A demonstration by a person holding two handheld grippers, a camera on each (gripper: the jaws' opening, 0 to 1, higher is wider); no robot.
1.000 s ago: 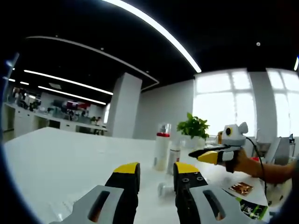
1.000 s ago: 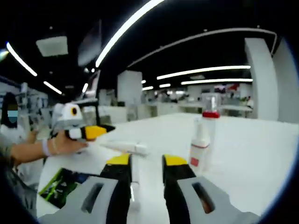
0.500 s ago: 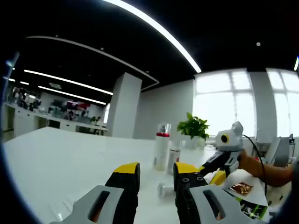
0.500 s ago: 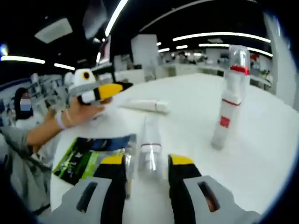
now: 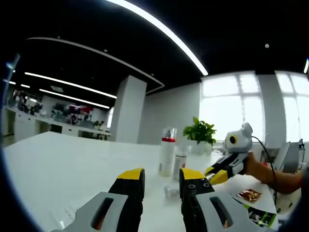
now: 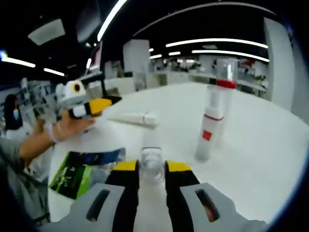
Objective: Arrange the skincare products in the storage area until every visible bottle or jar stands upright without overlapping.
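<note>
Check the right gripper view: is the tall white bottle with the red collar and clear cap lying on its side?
No. The tall white bottle with the red collar and clear cap stands upright on the white table.

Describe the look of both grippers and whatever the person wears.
Each view's own gripper, left gripper and right gripper, has black jaws with yellow tips on grey slotted mounts. Seen from outside, each carries a white-grey box; a black cable trails from the right one. A pale wristband.
</note>
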